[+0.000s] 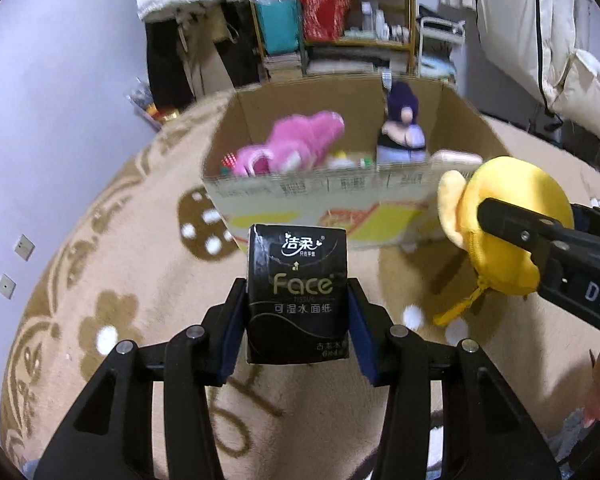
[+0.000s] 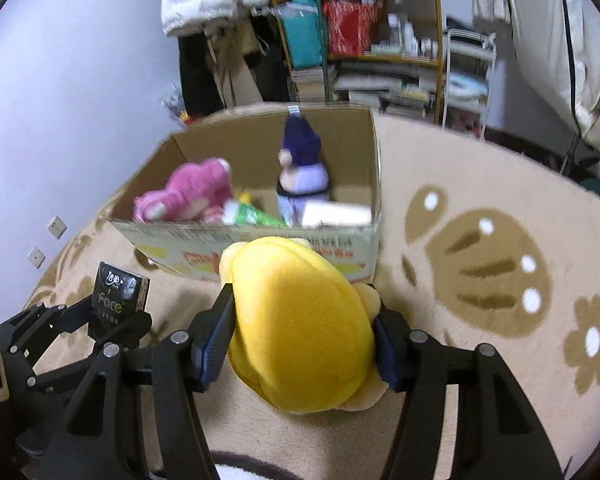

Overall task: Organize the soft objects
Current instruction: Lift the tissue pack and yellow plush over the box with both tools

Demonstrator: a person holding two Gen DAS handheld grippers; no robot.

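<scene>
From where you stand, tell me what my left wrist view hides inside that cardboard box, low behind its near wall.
Observer: A green packet lies on the box floor between the pink plush and the purple-haired doll.
Operator: Report the right gripper's grip; I only see one finger.
Observer: Both pads clamp the yellow plush pouch from either side in the right gripper.
Operator: Check the box's right end.
Observer: A white pack lies against the near wall of the cardboard box, at the right corner.
</scene>
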